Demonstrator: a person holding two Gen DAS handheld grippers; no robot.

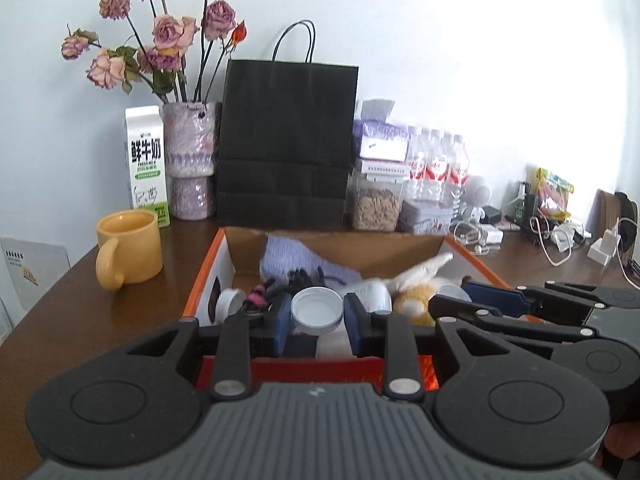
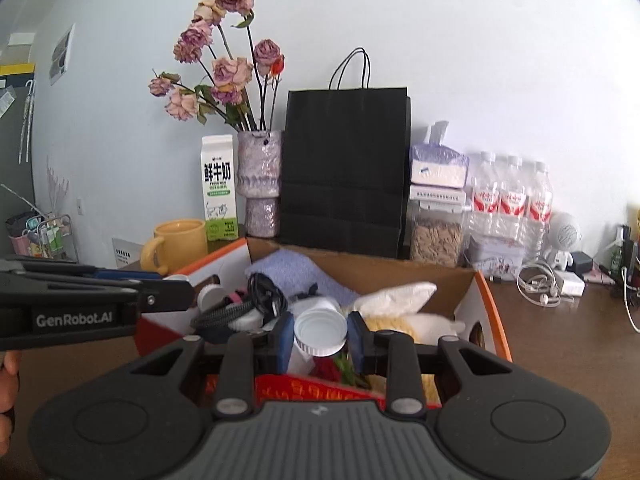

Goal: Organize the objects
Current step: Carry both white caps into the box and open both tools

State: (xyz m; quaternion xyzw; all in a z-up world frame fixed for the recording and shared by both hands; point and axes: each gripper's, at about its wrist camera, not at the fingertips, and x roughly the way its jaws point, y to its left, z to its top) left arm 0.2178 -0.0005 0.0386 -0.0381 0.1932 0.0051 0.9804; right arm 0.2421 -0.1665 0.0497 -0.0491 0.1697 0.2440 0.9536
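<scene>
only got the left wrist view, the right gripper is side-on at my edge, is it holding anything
Observer: Yes. The right gripper is shut on a white ribbed lid, its blue fingers pressing both sides.
Operator: whats left of the yellow mug, past my frame
Observer: Beyond the yellow mug, a wire rack holding small items stands by the wall.
Operator: any person in shot
Observer: Only part of a hand at the left edge, behind the left gripper.
</scene>
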